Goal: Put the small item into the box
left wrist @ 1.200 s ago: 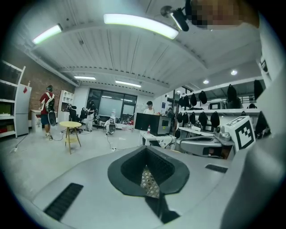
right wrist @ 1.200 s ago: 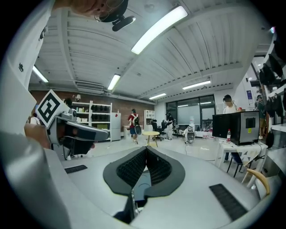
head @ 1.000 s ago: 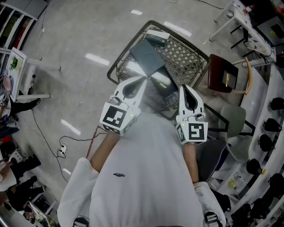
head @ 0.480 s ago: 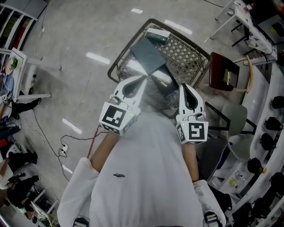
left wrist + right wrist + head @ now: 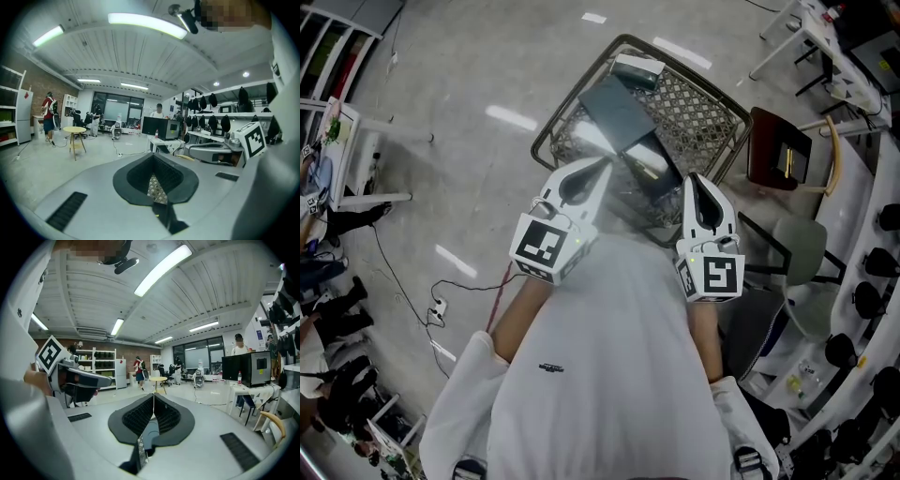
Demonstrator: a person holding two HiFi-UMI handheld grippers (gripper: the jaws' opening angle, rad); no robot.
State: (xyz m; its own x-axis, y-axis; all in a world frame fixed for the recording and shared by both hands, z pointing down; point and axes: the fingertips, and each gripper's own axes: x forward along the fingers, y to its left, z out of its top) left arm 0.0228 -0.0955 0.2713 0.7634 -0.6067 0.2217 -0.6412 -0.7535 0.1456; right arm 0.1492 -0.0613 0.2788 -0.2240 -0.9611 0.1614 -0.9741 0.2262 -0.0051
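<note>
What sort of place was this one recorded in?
Probably an open-plan lab or workshop: it has a bare concrete floor, a desk with a monitor, storage shelves along the far wall, and a wire basket on the floor.

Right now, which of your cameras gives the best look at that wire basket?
The head view: it looks down on the whole wire basket, with dark boxes inside. The left gripper view catches only a small patch of its mesh through the gap between its jaws; the right gripper view shows at most a sliver.
</note>
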